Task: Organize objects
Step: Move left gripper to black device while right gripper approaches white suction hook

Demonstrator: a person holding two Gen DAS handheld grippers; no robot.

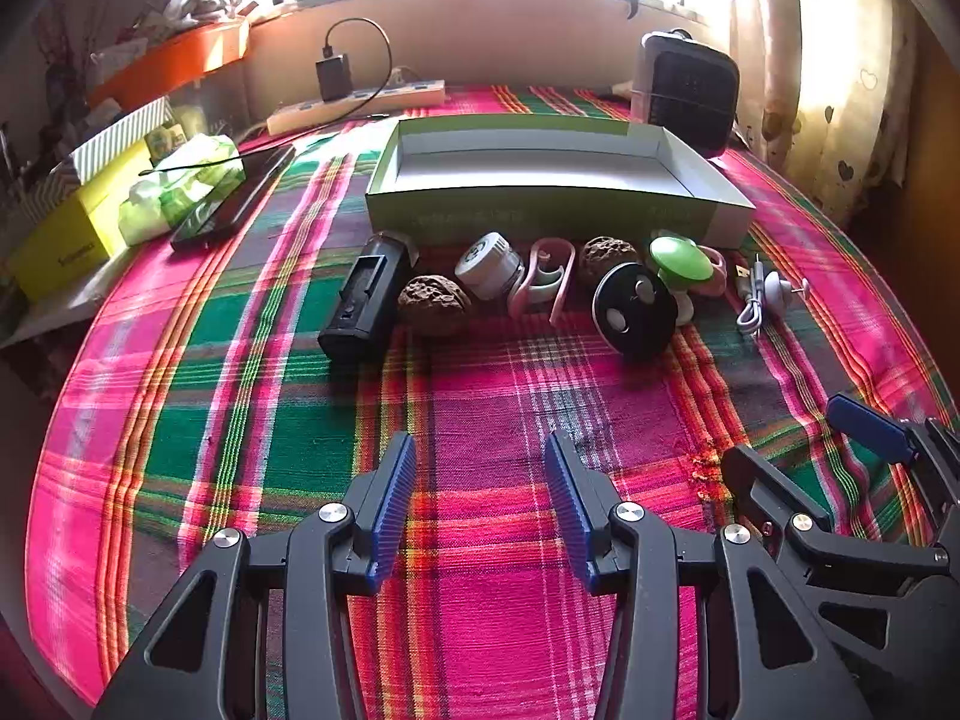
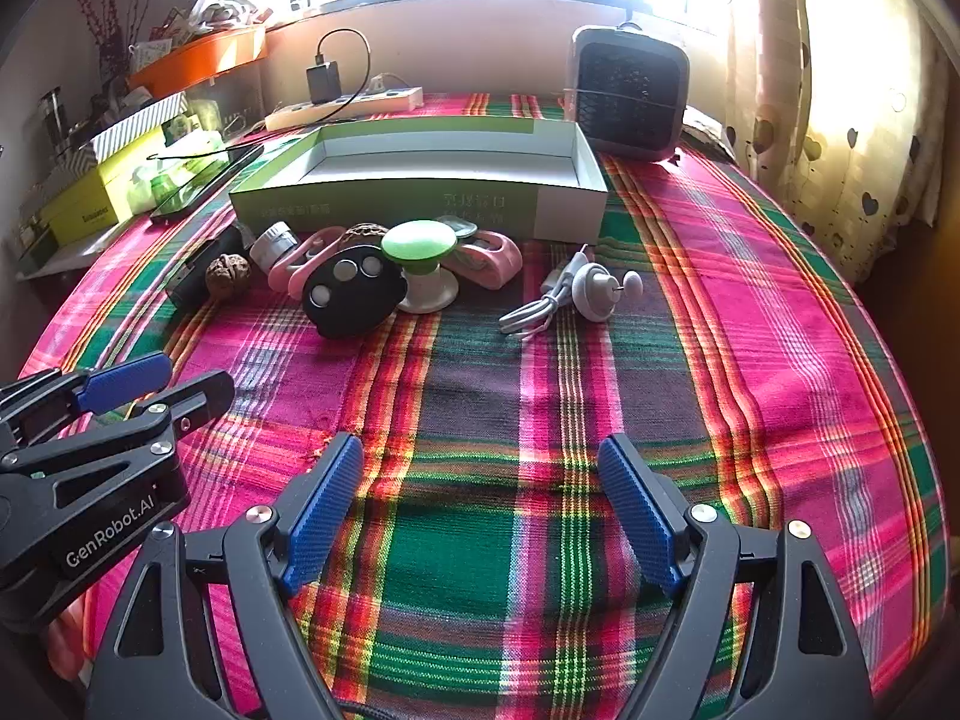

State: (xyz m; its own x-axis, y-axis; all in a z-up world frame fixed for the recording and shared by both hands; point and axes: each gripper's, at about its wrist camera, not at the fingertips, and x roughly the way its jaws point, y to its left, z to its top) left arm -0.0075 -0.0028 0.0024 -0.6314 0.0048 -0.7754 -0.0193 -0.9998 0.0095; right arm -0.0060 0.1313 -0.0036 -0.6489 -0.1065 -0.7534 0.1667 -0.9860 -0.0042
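Note:
An open green-and-white box (image 1: pixel 540 213) (image 2: pixel 420 204) lies at the back of the plaid cloth. Along its front wall sit a black oblong device (image 1: pixel 366 300), two walnuts (image 1: pixel 433 303), a white jar (image 1: pixel 489 264), a pink clip (image 1: pixel 543 279), a black disc with white buttons (image 2: pixel 351 294), a green mushroom-shaped piece (image 2: pixel 420 249) and a white cable with a round gadget (image 2: pixel 591 291). My left gripper (image 1: pixel 481 450) and my right gripper (image 2: pixel 481 450) hover side by side over bare cloth well short of this row. Both are open and hold nothing.
A grey fan heater (image 2: pixel 630 90) stands behind the box at the right. A power strip with a black charger (image 1: pixel 360 102) runs along the back wall. At the left lie a dark tablet (image 1: pixel 234 198), a green tissue pack (image 1: pixel 180 180) and a yellow box (image 1: pixel 66 246).

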